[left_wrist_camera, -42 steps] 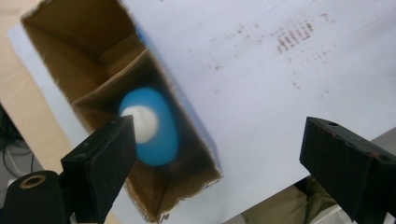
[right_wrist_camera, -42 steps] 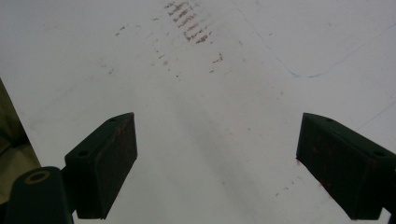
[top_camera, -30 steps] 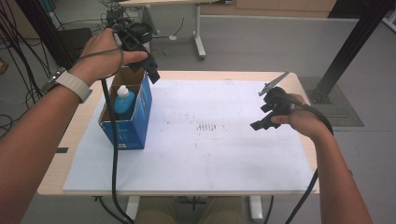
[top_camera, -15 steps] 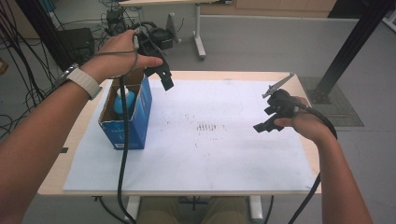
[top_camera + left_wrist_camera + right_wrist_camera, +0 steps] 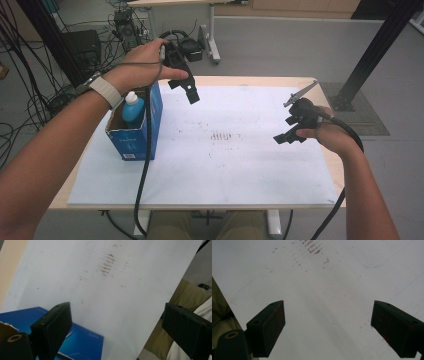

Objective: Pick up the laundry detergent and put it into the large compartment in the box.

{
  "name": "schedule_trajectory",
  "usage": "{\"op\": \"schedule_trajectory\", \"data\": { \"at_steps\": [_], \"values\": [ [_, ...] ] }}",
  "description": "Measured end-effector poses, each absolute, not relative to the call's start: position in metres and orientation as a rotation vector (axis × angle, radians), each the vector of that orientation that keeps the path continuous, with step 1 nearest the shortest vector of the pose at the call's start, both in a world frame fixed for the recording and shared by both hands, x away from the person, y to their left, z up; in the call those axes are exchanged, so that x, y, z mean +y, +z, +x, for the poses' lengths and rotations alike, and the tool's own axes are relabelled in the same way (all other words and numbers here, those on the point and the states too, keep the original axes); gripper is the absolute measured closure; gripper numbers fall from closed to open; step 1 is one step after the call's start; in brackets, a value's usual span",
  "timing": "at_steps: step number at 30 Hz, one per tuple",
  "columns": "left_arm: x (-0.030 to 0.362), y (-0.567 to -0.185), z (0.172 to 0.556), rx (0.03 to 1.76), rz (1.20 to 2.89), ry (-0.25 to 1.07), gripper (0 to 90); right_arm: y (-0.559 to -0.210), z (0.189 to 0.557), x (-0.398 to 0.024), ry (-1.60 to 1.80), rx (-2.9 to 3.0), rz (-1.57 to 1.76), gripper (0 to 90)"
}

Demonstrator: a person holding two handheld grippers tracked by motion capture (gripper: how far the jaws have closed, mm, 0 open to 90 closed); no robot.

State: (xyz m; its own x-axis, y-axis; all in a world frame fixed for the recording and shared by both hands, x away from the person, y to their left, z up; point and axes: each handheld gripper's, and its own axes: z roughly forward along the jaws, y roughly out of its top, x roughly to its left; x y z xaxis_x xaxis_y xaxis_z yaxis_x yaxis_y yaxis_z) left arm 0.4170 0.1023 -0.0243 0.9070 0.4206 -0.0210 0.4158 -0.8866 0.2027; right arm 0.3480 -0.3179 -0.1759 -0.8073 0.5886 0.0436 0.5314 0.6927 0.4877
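A blue cardboard box (image 5: 131, 141) stands open on the left of the white sheet (image 5: 235, 165), with a blue bottle with a white cap (image 5: 132, 107) upright inside it. My left gripper (image 5: 190, 92) hangs in the air just right of the box's far corner, tilted down toward the sheet. Its jaws have just been opening and nothing is between them. In the left gripper view the left gripper (image 5: 117, 308) is open over the sheet, and the box (image 5: 82, 338) lies by its left jaw. My right gripper (image 5: 286, 137) hovers low near the sheet's right side. In the right gripper view the right gripper (image 5: 328, 305) is open over bare sheet.
Rust-coloured smudges (image 5: 224, 136) mark the sheet's middle. The wooden table edge (image 5: 250, 80) frames the sheet. Behind the table are a desk leg (image 5: 212, 40), cables and black equipment (image 5: 82, 45) on the floor. A black post (image 5: 372, 50) rises at the right.
My left gripper has moved right and a little down, from above the box to just past its right side. The right gripper has stayed in place.
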Motion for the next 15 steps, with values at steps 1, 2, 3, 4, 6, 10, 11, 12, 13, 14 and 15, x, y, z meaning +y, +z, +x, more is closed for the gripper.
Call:
{"op": "schedule_trajectory", "data": {
  "at_steps": [1,2,3,4,6,10,11,12,13,14,15],
  "values": [
    [0.100,-0.026,0.417,0.619,2.875,0.033,9.1,-0.176,0.348,-0.318,0.746,2.782,0.923,12.2],
    [0.098,-0.027,0.416,0.603,2.881,0.035,9.1,-0.176,0.348,-0.319,0.748,2.780,0.926,12.2],
    [0.096,-0.028,0.415,0.585,2.886,0.034,9.1,-0.176,0.348,-0.319,0.748,2.780,0.925,12.2],
    [0.094,-0.029,0.415,0.563,2.894,0.030,9.1,-0.176,0.348,-0.319,0.747,2.780,0.928,12.2],
    [0.090,-0.032,0.415,0.525,2.897,0.021,9.2,-0.176,0.349,-0.319,0.746,2.782,0.928,12.2],
    [0.083,-0.037,0.415,0.474,2.910,0.006,9.2,-0.177,0.349,-0.319,0.747,2.785,0.929,12.2],
    [0.082,-0.038,0.415,0.459,2.914,0.003,9.2,-0.178,0.350,-0.318,0.746,2.786,0.930,12.2],
    [0.080,-0.039,0.415,0.448,2.918,-0.004,9.1,-0.178,0.350,-0.318,0.746,2.786,0.930,12.2],
    [0.079,-0.041,0.415,0.438,2.923,-0.005,9.1,-0.178,0.350,-0.318,0.746,2.786,0.932,12.2],
    [0.077,-0.042,0.414,0.417,2.927,-0.006,9.0,-0.178,0.350,-0.318,0.746,2.787,0.931,12.2],
    [0.076,-0.044,0.414,0.407,2.930,-0.014,8.8,-0.179,0.350,-0.318,0.746,2.786,0.933,12.2]
  ]
}}
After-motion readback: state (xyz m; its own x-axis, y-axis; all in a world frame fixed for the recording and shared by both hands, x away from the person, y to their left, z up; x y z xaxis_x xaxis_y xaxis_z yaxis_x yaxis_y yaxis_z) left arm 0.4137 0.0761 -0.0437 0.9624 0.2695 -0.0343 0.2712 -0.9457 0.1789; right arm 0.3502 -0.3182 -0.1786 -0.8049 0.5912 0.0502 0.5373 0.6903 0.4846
